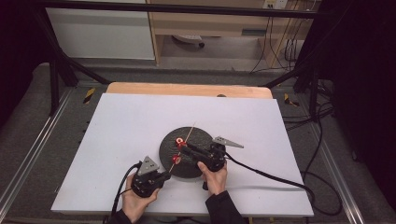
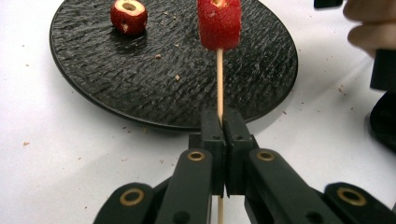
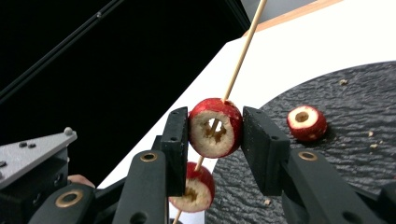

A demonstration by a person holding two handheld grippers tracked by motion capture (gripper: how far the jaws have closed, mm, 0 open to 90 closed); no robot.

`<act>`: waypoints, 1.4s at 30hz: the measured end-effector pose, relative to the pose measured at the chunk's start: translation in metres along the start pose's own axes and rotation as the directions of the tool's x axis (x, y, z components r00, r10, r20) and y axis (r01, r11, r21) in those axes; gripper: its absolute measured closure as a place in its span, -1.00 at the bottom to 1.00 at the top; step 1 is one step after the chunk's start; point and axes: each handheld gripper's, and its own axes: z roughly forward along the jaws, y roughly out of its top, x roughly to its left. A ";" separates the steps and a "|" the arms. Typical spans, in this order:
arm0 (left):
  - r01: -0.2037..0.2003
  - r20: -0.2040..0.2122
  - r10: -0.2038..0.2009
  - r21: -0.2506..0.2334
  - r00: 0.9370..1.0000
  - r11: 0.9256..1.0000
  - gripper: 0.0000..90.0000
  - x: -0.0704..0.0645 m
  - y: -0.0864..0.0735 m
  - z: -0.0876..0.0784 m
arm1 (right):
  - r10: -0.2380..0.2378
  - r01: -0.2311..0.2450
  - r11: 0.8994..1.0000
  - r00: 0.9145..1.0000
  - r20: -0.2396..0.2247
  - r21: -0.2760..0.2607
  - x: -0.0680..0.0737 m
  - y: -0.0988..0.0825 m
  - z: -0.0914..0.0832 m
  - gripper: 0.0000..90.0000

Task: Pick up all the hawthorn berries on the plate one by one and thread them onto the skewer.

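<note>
My left gripper (image 2: pixel 223 122) is shut on the low end of a thin wooden skewer (image 2: pixel 219 84), which slants up over the black round plate (image 2: pixel 93 84). One cored red fruit (image 2: pixel 218 23) sits threaded on the skewer. My right gripper (image 3: pixel 215 127) is shut on a second cored red fruit (image 3: pixel 219 135), and the skewer (image 3: pixel 243 56) passes through its hole. The first threaded fruit (image 3: pixel 196 186) hangs just below it. A third cored fruit (image 3: pixel 306 122) lies loose on the plate (image 3: pixel 355 116). From above, the left gripper (image 1: pixel 164 176) is at the plate's near left edge and the right gripper (image 1: pixel 184 148) reaches over the plate (image 1: pixel 205 161).
The plate sits on a white board (image 1: pixel 126 135) over a wooden tabletop (image 1: pixel 187 88). Crumbs are scattered on the plate and the board. Cables (image 1: pixel 266 175) trail from both grippers toward the near edge and the right. A black frame (image 1: pixel 60 70) stands around the table.
</note>
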 end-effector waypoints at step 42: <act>-0.075 -0.040 0.078 0.064 0.996 0.995 0.96 0.062 -0.014 -0.045 | -0.388 0.281 0.847 0.907 0.164 0.450 0.001 0.051 0.006 -0.72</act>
